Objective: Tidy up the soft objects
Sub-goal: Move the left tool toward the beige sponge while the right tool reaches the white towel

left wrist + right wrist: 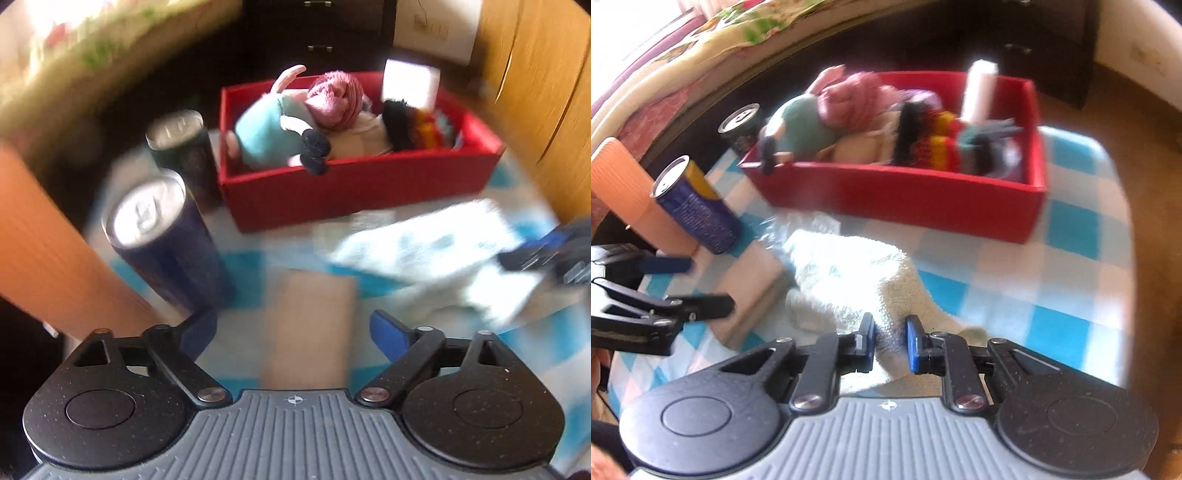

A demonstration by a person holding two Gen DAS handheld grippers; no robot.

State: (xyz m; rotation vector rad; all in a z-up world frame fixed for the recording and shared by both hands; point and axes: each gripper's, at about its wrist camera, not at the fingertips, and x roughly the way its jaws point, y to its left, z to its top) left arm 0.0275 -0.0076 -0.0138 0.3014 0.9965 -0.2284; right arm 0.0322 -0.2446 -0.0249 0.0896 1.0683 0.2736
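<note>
Two cans (694, 208) (742, 127), one red box (905, 199), one white towel (857, 273), one cardboard block (746, 291).

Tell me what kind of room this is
Most likely a bedroom at home. A bed with a floral cover runs along one side, a dark chest of drawers stands behind, and wooden wardrobe doors are nearby. The work surface is a small table with a checked cloth.

White fluffy towel (857, 273) crumpled on checked cloth, before full red box (905, 199).
</note>
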